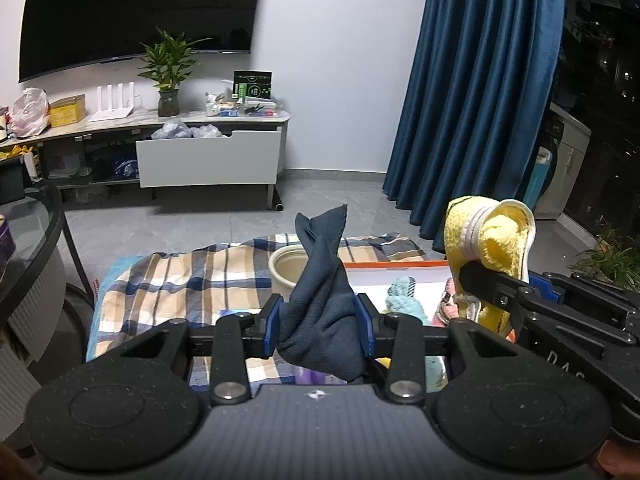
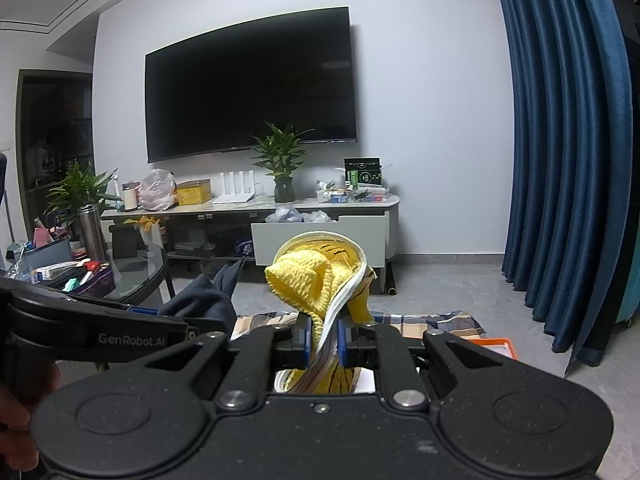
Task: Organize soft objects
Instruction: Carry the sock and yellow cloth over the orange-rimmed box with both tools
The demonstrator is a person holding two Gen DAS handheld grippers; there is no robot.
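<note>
With both held above the plaid cloth (image 1: 168,280), my left gripper (image 1: 320,330) is clamped on a navy cloth (image 1: 324,304). My right gripper (image 2: 323,340) pinches a yellow sock (image 2: 316,280), right of the navy one.

The dark blue cloth (image 1: 324,312) hides part of the cream pot (image 1: 286,270) behind it. The yellow towel (image 1: 486,256) covers the pink item (image 1: 450,304) in the white tray (image 1: 372,280), so its kind cannot be told. Items on the TV cabinet (image 2: 280,206) are too small to identify. The television (image 1: 136,12) is cut off by the frame's top edge.
</note>
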